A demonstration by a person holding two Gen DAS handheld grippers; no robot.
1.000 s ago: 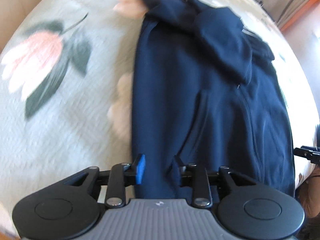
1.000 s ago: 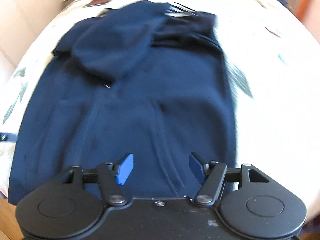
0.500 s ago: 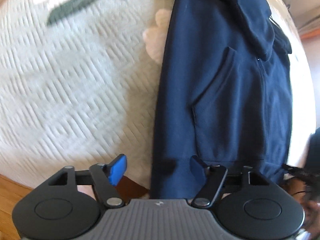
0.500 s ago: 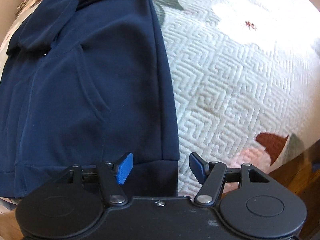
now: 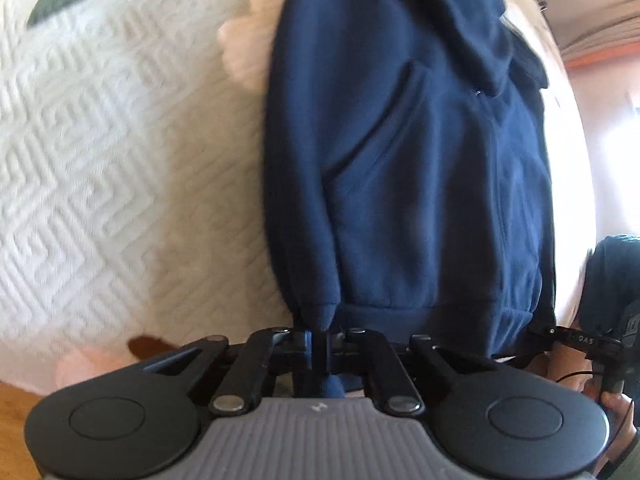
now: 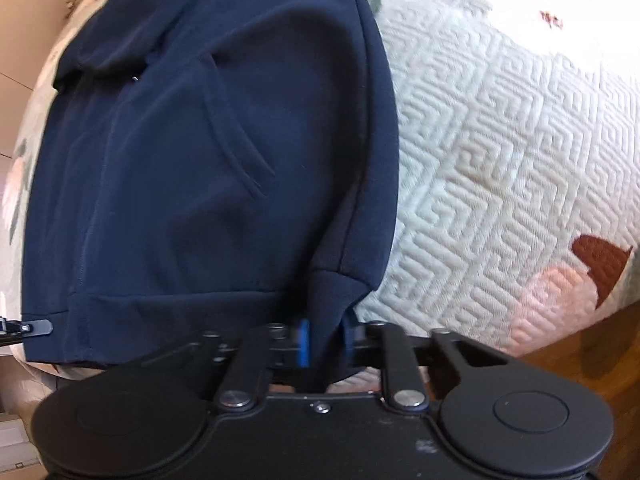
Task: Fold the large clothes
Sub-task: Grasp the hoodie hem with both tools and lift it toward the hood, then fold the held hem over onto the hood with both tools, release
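Observation:
A navy blue zip hoodie (image 5: pixel 420 152) lies lengthwise on a white quilted bedspread, sleeves folded in, hood at the far end. My left gripper (image 5: pixel 318 344) is shut on the hem's left corner, with cloth pinched between the pads. In the right wrist view the hoodie (image 6: pixel 208 140) fills the left half. My right gripper (image 6: pixel 324 340) is shut on the hem's right corner, with fabric bunched between the blue pads. The other gripper shows at the right edge of the left wrist view (image 5: pixel 592 344).
The bedspread (image 5: pixel 100 168) has a raised maze pattern with pink flowers and green leaves; it also shows in the right wrist view (image 6: pixel 500 140). The bed's near edge and wooden floor (image 6: pixel 592 360) lie just below the grippers. A wall and curtain stand at the far right (image 5: pixel 592 32).
Both grippers dropped from above the hoodie to its near hem and closed on its two bottom corners. The hem corners are now pulled up slightly into the jaws.

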